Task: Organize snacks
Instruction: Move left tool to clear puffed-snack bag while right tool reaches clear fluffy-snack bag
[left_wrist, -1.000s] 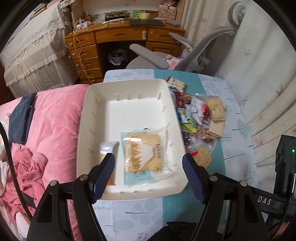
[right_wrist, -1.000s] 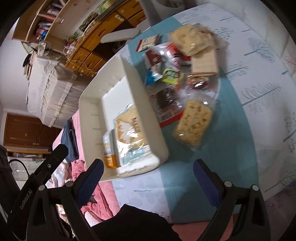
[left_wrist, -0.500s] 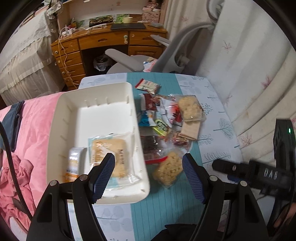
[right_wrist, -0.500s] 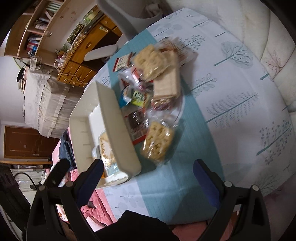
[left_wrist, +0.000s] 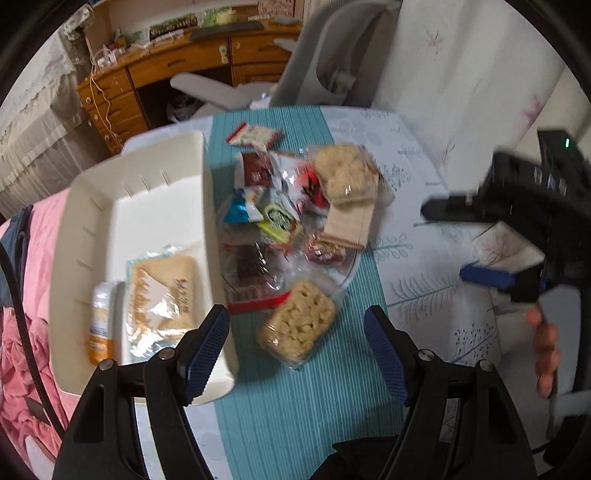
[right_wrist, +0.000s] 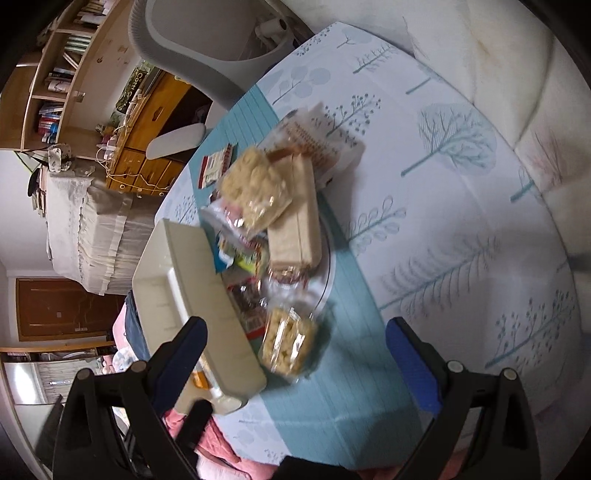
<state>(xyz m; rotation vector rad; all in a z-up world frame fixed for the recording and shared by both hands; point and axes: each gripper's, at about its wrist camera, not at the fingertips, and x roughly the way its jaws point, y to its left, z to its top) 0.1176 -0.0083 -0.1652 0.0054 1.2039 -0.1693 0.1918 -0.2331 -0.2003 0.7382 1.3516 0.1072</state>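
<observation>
White tray (left_wrist: 92, 206) at left holds an orange-ended packet (left_wrist: 99, 325) and a clear-wrapped biscuit (left_wrist: 162, 295). My left gripper (left_wrist: 295, 343) stands wide open, empty, above a puffed-rice cake pack (left_wrist: 299, 325) on the teal runner (left_wrist: 295, 406). The snack pile (left_wrist: 295, 206) lies just right of the tray. My right gripper (right_wrist: 295, 354) is likewise open, holding nothing

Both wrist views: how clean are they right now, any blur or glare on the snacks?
Left wrist view: motion blur smears the white tray and cracker pack; glare on the clear wrappers; the left gripper stays sharp. Right wrist view: strong fisheye bending, table edges blurred, puffed snack pack soft but recognisable.
</observation>
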